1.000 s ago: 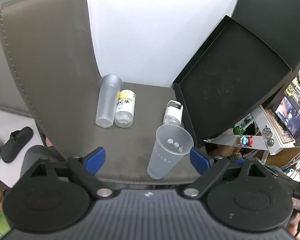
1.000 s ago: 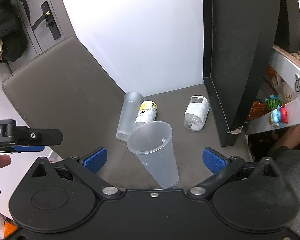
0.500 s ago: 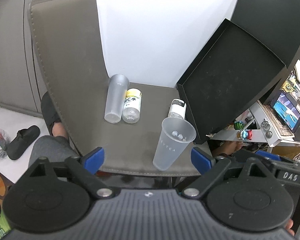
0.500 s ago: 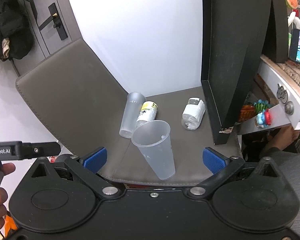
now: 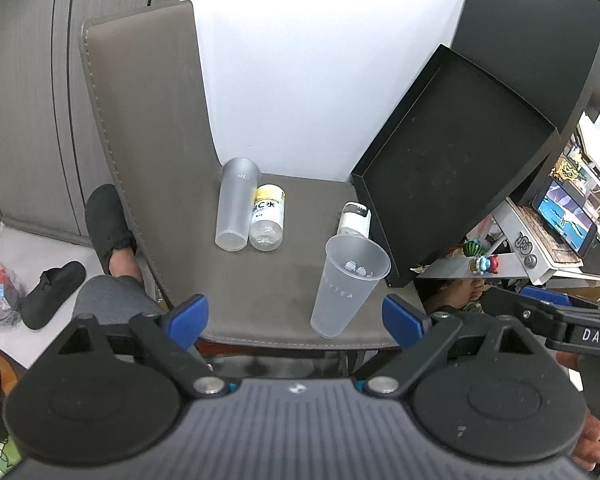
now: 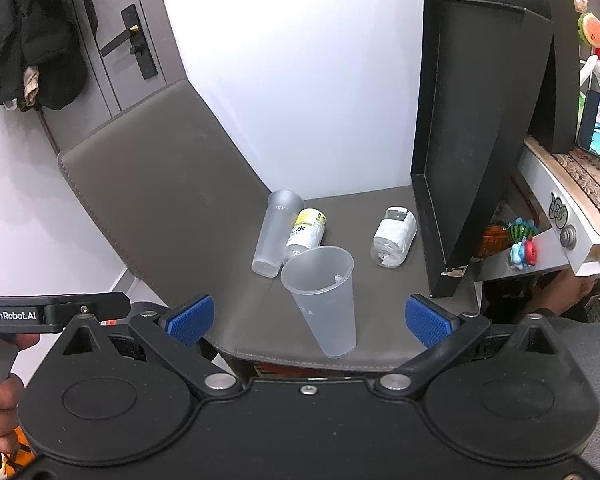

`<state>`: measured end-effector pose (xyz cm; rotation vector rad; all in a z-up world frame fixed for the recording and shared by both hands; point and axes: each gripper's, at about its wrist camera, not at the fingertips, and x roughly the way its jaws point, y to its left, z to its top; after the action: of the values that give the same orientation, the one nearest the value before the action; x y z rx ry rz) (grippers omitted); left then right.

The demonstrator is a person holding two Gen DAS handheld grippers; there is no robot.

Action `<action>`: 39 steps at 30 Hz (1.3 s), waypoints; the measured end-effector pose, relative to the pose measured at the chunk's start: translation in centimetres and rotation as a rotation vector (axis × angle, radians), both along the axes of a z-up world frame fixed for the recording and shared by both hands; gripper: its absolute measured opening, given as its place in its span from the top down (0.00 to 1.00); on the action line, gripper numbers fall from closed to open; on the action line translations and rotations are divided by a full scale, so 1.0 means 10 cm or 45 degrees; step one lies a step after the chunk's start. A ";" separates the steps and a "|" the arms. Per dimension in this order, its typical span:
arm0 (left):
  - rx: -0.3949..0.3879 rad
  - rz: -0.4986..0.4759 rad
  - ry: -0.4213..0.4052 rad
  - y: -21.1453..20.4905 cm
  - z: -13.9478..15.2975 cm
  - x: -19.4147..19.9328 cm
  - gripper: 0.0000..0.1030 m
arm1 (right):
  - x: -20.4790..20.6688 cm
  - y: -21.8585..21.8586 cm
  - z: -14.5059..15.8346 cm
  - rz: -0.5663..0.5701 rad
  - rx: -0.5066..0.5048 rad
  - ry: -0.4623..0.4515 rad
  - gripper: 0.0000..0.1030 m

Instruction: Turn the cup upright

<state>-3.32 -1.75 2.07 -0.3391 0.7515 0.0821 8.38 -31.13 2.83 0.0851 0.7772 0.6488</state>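
Note:
A clear frosted plastic cup [image 5: 346,286] stands upright, mouth up, near the front edge of a grey chair seat [image 5: 260,304]; it also shows in the right wrist view [image 6: 326,300]. A second frosted cup [image 5: 236,204] [image 6: 276,234] lies on its side further back. My left gripper [image 5: 296,316] is open and empty, pulled back in front of the seat edge. My right gripper [image 6: 308,316] is open and empty, also back from the upright cup.
A yellow-labelled bottle [image 5: 267,218] [image 6: 306,234] lies beside the fallen cup. A small white-labelled bottle [image 5: 352,218] [image 6: 394,236] lies near a black tray [image 5: 452,168] [image 6: 460,152] that leans up at the seat's right. The chair back [image 5: 148,132] rises on the left.
Both grippers have pulled back and up from the chair, so the seat and cups look smaller. The upright cup has not moved.

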 end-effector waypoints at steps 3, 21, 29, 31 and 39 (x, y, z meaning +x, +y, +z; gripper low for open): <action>0.006 -0.002 0.001 0.01 -0.01 0.01 0.10 | 0.01 0.02 -0.01 0.000 -0.006 0.005 0.00; 0.015 -0.008 0.028 0.06 -0.06 0.08 0.10 | 0.07 0.05 -0.05 -0.009 -0.012 0.040 0.00; 0.027 -0.009 0.030 0.08 -0.06 0.08 0.10 | 0.07 0.06 -0.06 -0.009 -0.015 0.041 0.00; 0.032 -0.012 0.033 0.07 -0.07 0.07 0.10 | 0.07 0.06 -0.06 -0.009 -0.017 0.040 0.00; 0.039 -0.037 0.037 0.06 -0.08 0.06 0.10 | 0.06 0.05 -0.07 -0.009 -0.019 0.038 0.00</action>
<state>-2.74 -1.19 1.29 -0.2982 0.7833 0.0714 8.93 -30.61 2.16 0.0843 0.8103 0.6363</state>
